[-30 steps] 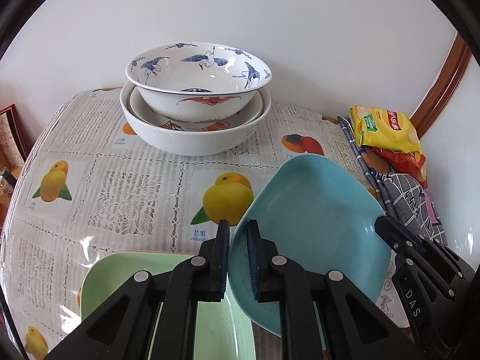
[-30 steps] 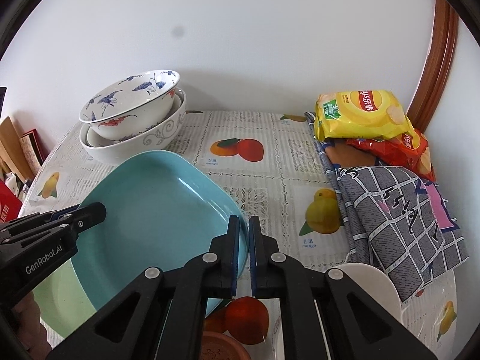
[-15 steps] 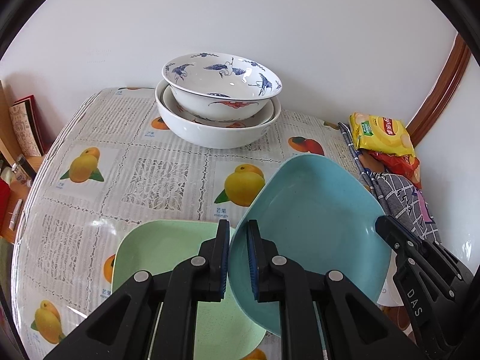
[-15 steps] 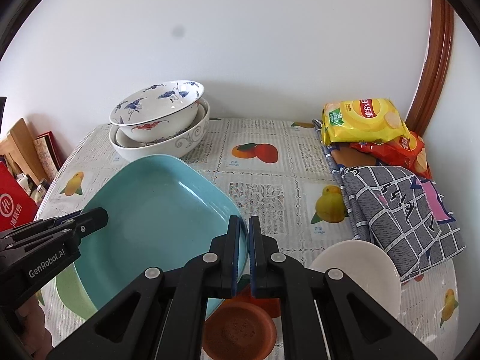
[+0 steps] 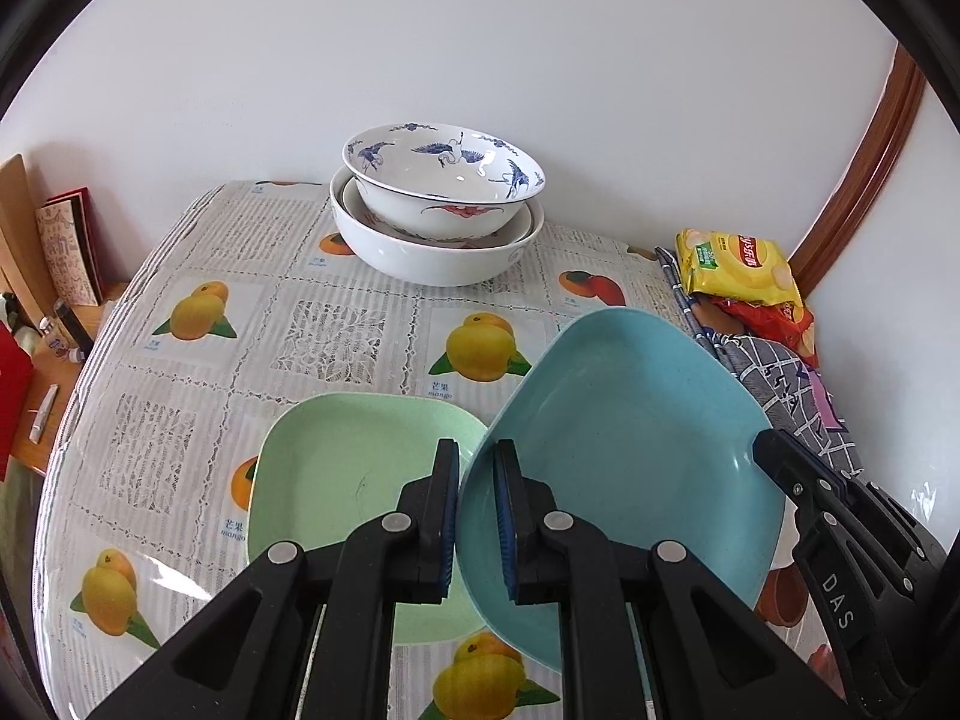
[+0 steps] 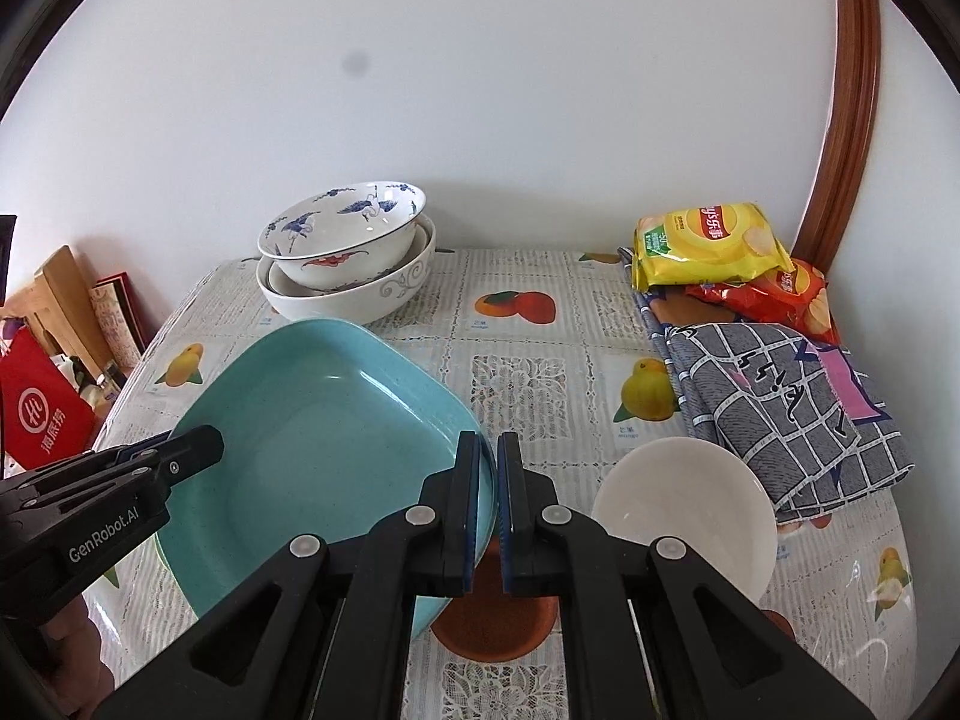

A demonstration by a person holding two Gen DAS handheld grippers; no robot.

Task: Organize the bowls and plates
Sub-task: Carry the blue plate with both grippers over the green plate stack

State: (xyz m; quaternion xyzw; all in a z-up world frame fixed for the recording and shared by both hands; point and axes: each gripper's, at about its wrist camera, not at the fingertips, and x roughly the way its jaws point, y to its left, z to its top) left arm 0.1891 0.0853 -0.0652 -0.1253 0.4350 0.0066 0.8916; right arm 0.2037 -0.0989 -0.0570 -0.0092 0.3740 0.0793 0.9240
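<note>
Both grippers hold a square teal plate (image 5: 624,450) in the air above the table. My left gripper (image 5: 477,483) is shut on its left rim and my right gripper (image 6: 489,474) is shut on its right rim; the plate also shows in the right wrist view (image 6: 318,438). A light green square plate (image 5: 354,474) lies on the table below and left of it. Two nested white bowls (image 5: 438,210) with blue birds stand at the back. A small white bowl (image 6: 684,510) and a brown saucer (image 6: 495,624) lie by my right gripper.
Snack bags (image 6: 714,246) and a folded checked cloth (image 6: 780,402) fill the table's right side by the wall. Books and a red bag (image 6: 42,414) stand off the table's left edge. The fruit-print tablecloth (image 5: 324,336) covers the table.
Both grippers have risen and pulled back with the teal plate. More of the green plate, the white bowl and the brown saucer has come into view below.
</note>
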